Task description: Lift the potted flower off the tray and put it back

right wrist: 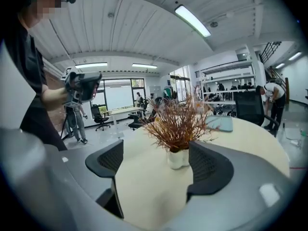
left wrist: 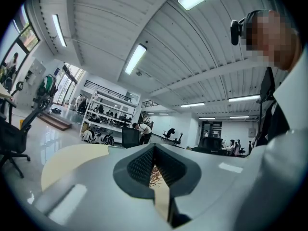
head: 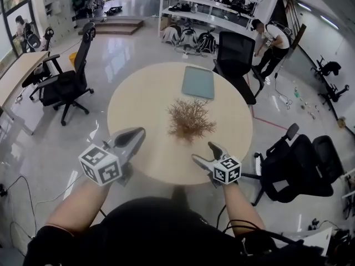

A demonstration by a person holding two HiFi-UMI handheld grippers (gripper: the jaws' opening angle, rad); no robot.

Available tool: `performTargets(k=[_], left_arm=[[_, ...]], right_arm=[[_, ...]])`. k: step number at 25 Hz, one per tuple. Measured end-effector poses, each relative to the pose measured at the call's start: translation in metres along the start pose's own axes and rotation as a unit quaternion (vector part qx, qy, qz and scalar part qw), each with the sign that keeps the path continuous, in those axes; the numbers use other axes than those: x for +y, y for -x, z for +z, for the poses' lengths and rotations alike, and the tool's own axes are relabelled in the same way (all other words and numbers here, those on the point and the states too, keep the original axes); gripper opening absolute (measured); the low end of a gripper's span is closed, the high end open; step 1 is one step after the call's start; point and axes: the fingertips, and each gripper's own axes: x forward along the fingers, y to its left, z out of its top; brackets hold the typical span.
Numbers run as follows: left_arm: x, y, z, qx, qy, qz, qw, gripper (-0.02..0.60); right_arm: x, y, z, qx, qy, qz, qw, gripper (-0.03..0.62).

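The potted flower [head: 190,119], a bush of dry brown twigs in a small white pot [right wrist: 177,158], stands on the bare top of the round beige table [head: 138,104], apart from the grey-green tray [head: 198,82] at the far side. My right gripper [head: 206,155] is over the table's near edge and is open. In the right gripper view [right wrist: 156,165] its pads stand wide with the pot just ahead of them, untouched. My left gripper [head: 136,136] hovers at the near left edge, shut on nothing. In its own view [left wrist: 154,165] the twigs [left wrist: 155,174] show through a slit.
A black office chair [head: 69,82] stands left of the table, another [head: 236,54] behind it near the tray, and two more [head: 299,165] at the right. A person [head: 272,43] bends over at the back right. Shelving [head: 211,10] lines the far wall.
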Motion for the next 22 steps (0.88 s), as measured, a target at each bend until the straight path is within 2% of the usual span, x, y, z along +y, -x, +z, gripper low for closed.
performTargets(k=[3, 6, 14, 22], left_arm=[[0.005, -0.008, -0.013, 0.014, 0.005, 0.004, 0.9999, -0.002], [0.008, -0.021, -0.026, 0.025, 0.010, 0.008, 0.9996, -0.002], [0.022, -0.048, -0.045, 0.051, 0.018, 0.006, 0.9985, -0.002], [0.039, -0.060, -0.057, 0.065, 0.022, 0.019, 0.9975, -0.002]], right_arm=[[-0.017, -0.034, -0.027, 0.027, -0.011, -0.005, 1.000, 0.490], [-0.032, -0.058, -0.044, 0.042, -0.014, -0.006, 0.999, 0.525], [-0.057, -0.117, -0.059, 0.064, -0.017, -0.008, 0.998, 0.580], [-0.072, -0.160, -0.058, 0.064, -0.014, -0.009, 0.998, 0.600]])
